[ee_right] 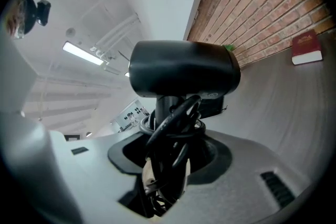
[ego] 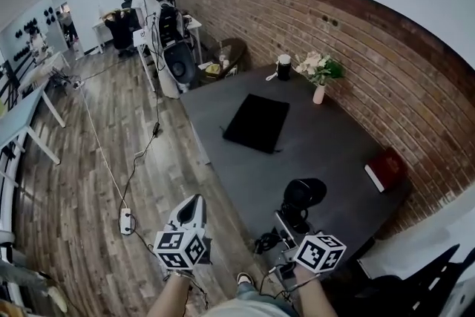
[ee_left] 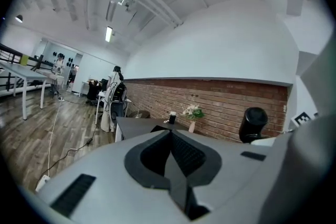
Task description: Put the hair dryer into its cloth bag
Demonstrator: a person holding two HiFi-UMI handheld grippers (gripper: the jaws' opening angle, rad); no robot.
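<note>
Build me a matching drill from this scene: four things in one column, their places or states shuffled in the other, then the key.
1 hair dryer
2 cloth bag
3 red book
4 left gripper

A lying flat on the middle of the grey table
B shut, holding nothing
C gripped in the right gripper
D at the table's edge by the brick wall

Pairs: 1-C, 2-A, 3-D, 4-B
</note>
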